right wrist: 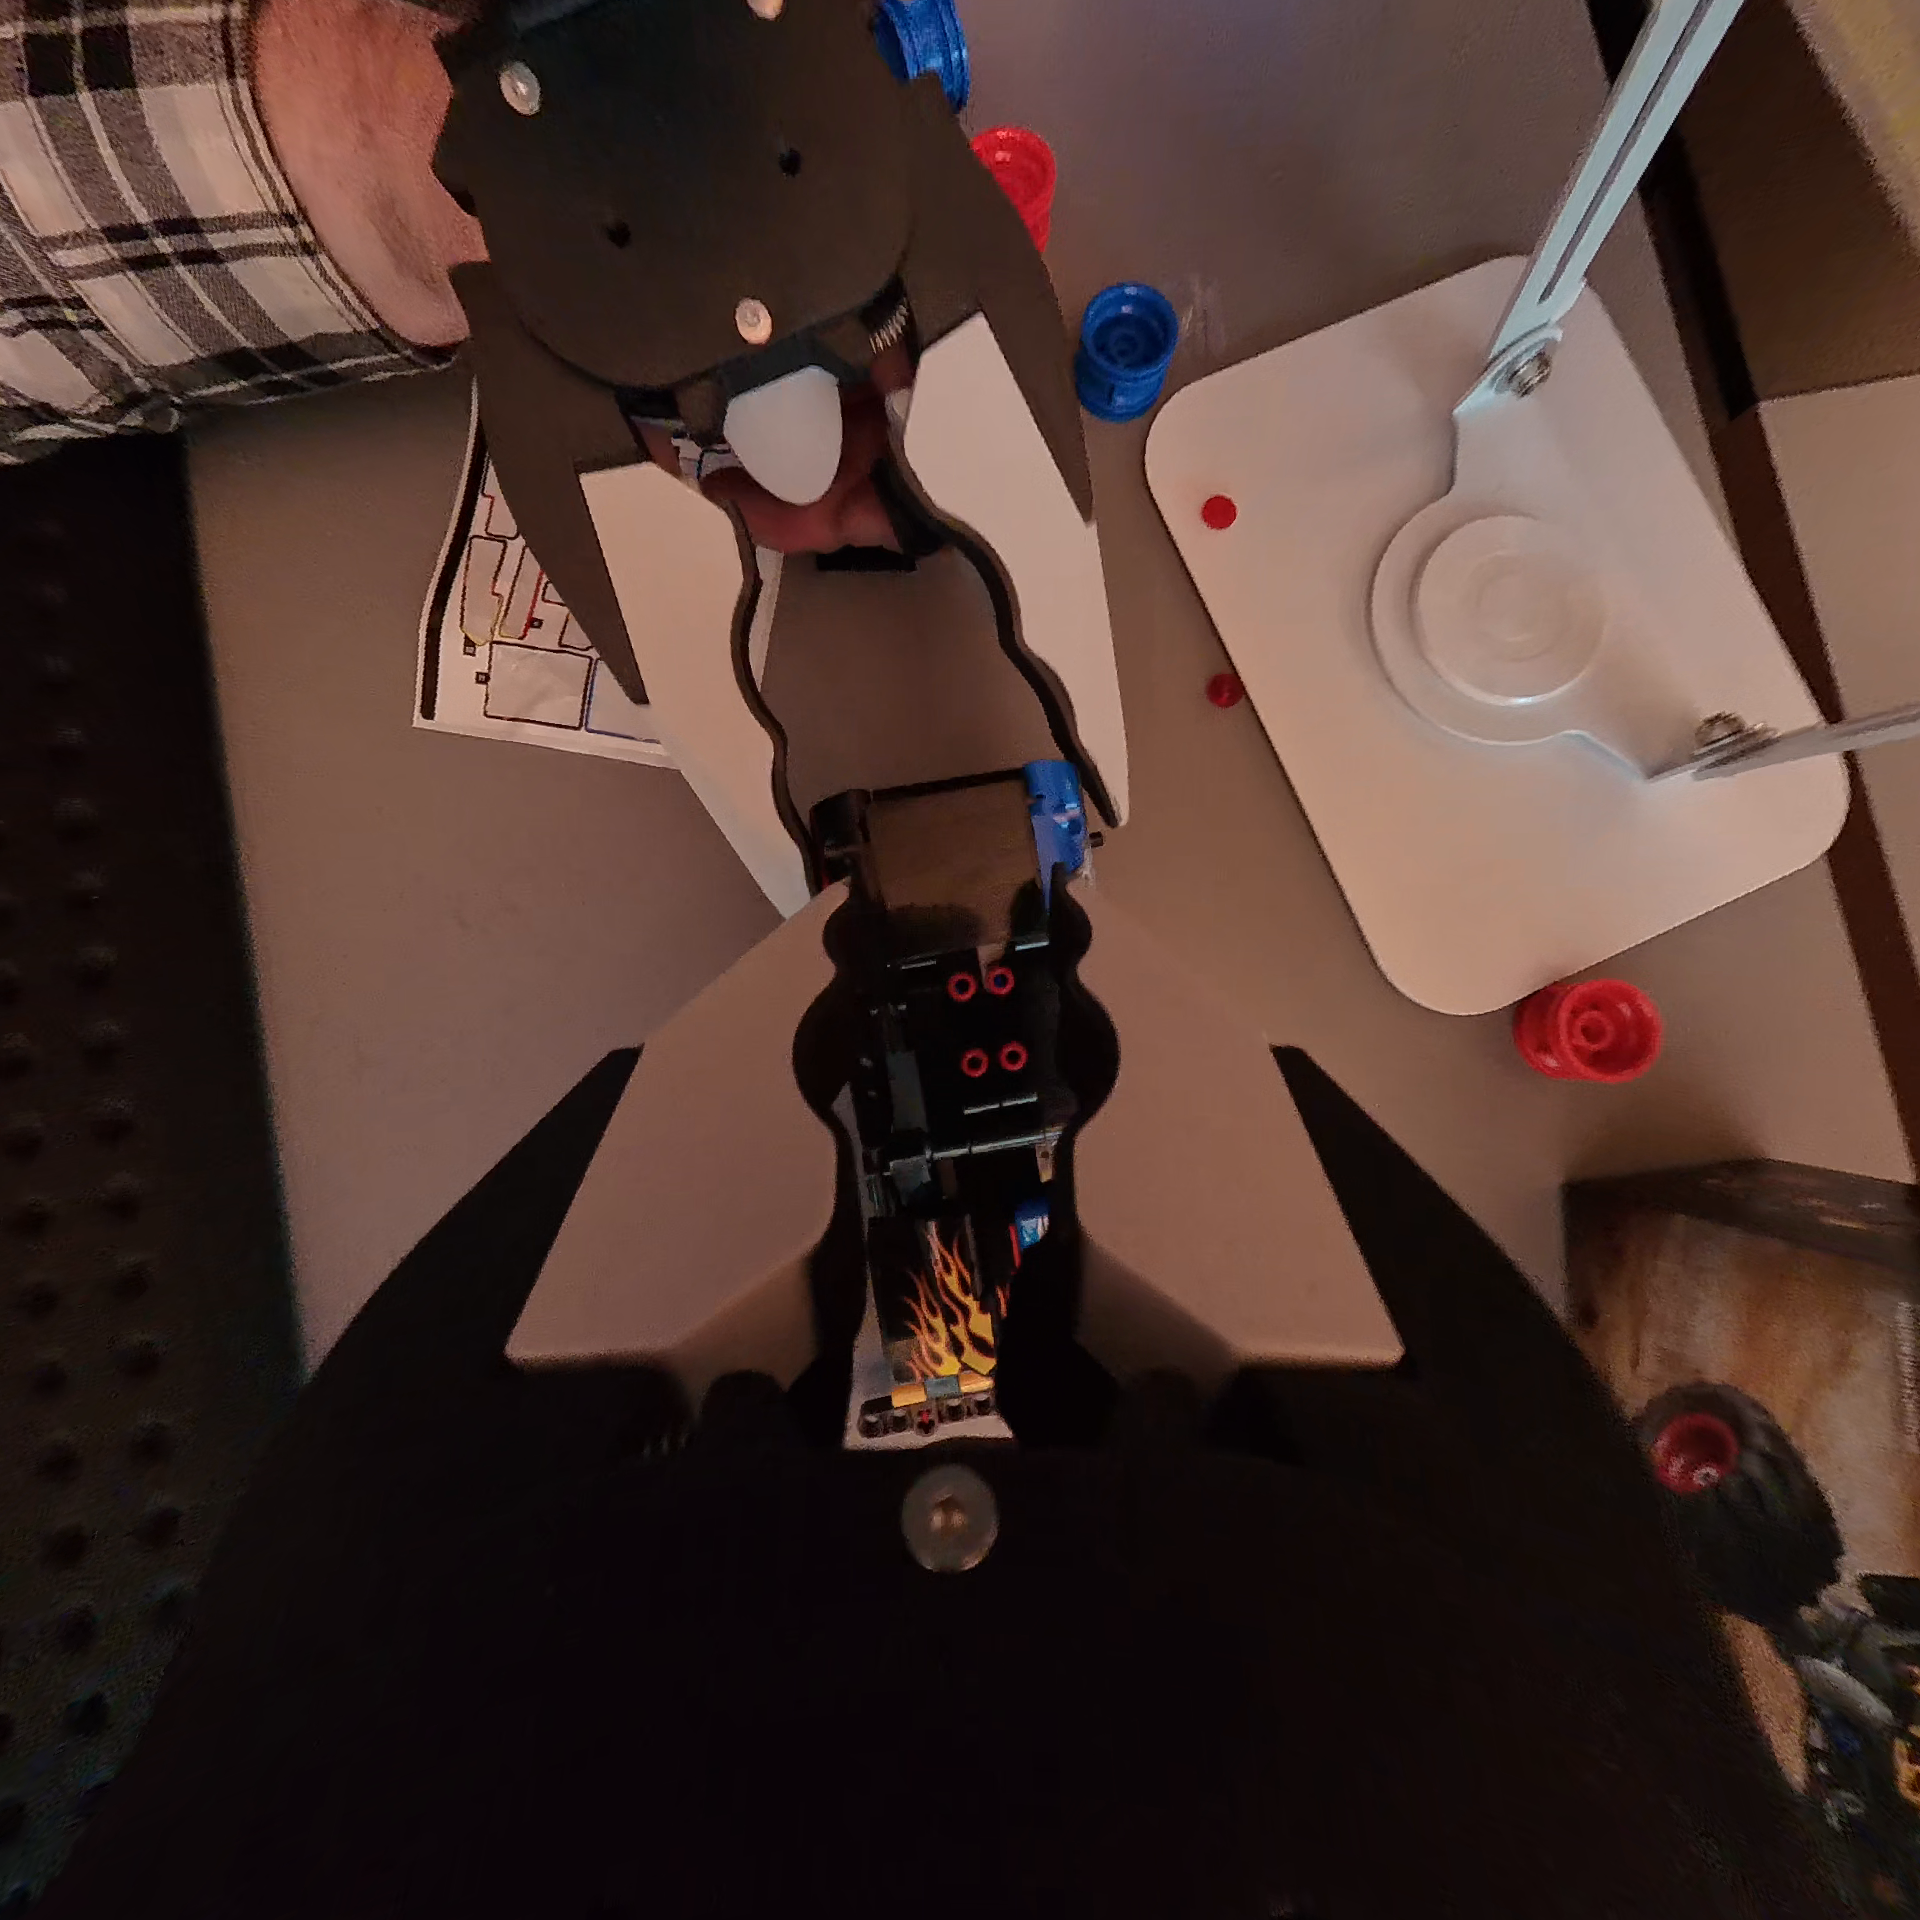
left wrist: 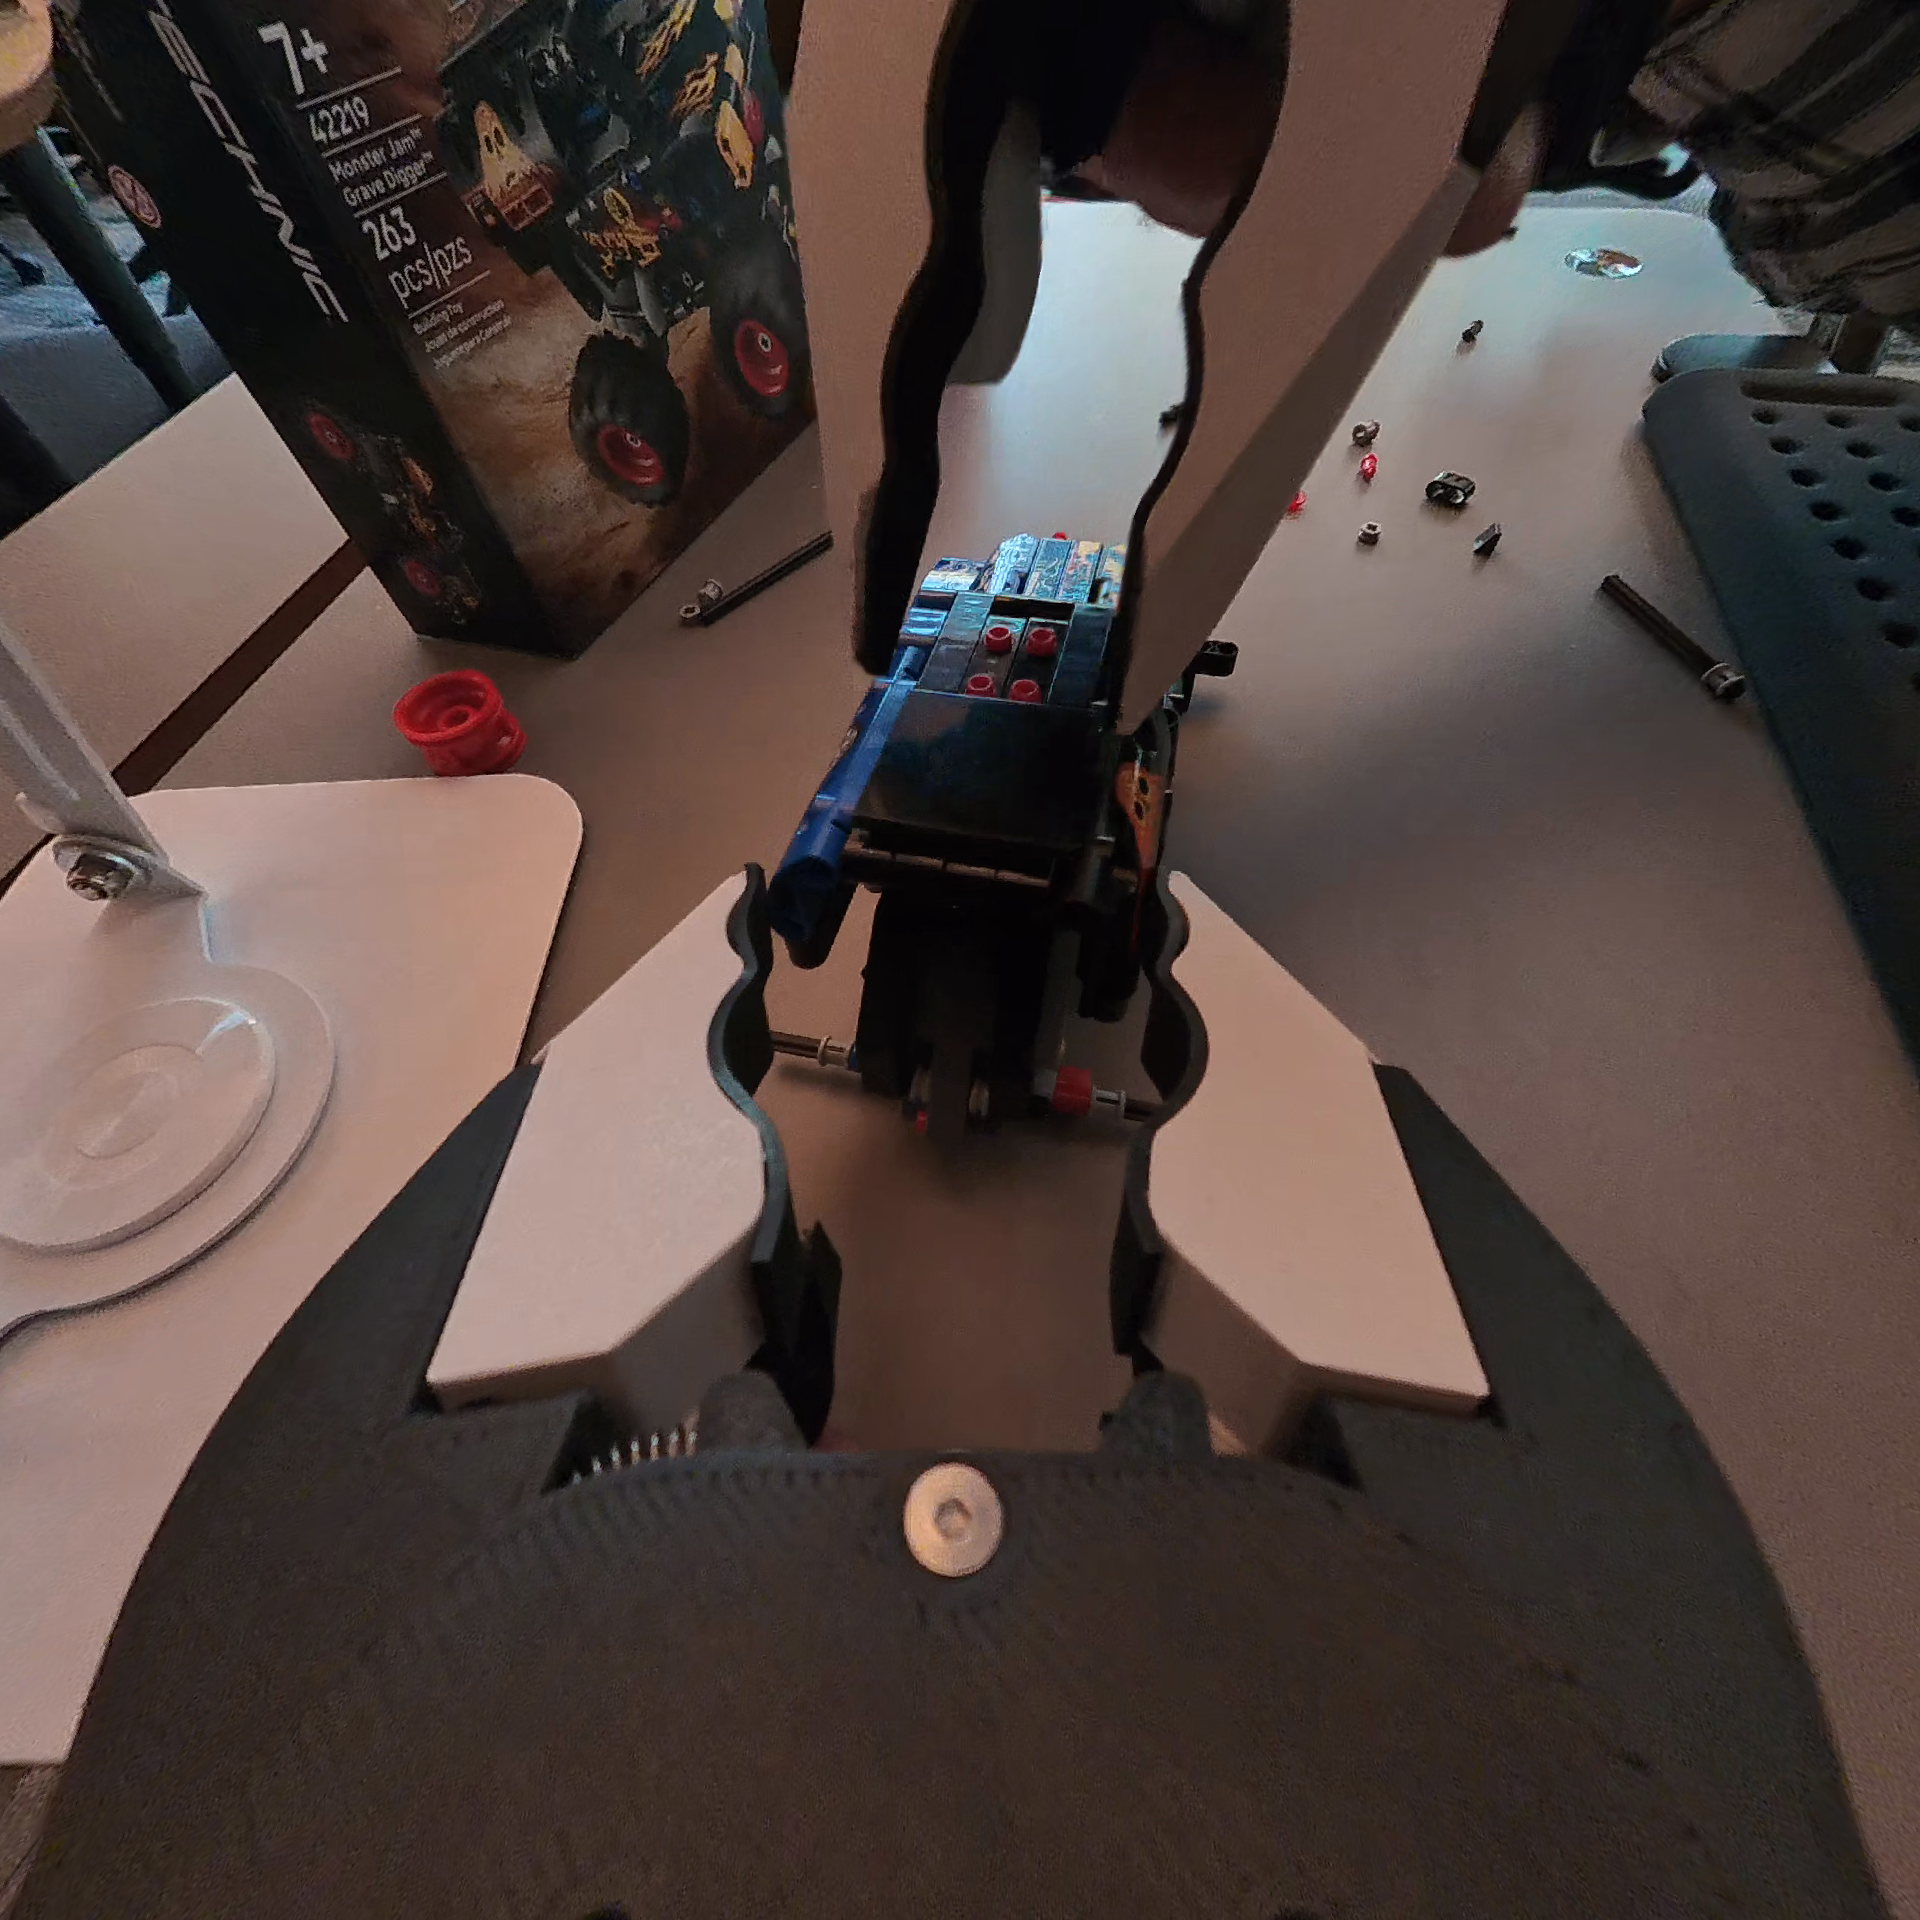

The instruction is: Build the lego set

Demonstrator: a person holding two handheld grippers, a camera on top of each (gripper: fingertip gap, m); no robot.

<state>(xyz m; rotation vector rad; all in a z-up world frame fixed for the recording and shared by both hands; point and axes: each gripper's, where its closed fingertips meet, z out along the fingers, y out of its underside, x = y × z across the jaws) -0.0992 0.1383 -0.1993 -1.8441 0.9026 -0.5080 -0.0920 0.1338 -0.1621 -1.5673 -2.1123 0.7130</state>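
Observation:
The partly built truck model [left wrist: 987, 790] is black with a blue side piece, red studs on top and flame stickers; it sits low over the grey table [left wrist: 1455, 935]. My left gripper [left wrist: 961, 914] holds its near end, fingers touching both sides and the axle ends. My right gripper [left wrist: 1003, 675] comes down from above and clamps the middle of the body. In the right wrist view the model [right wrist: 956, 1039] lies between my right gripper's [right wrist: 956, 925] fingers, and my left gripper [right wrist: 951, 831] grips the far end.
The set's box [left wrist: 499, 312] stands at the back left, with a red wheel hub [left wrist: 457, 722] beside it. A white stand base [left wrist: 291, 935] lies left. Small loose parts [left wrist: 1444, 486] and a black axle [left wrist: 1662, 639] lie right. Blue hubs [right wrist: 1127, 348] and a printed sheet [right wrist: 520, 644] lie beyond.

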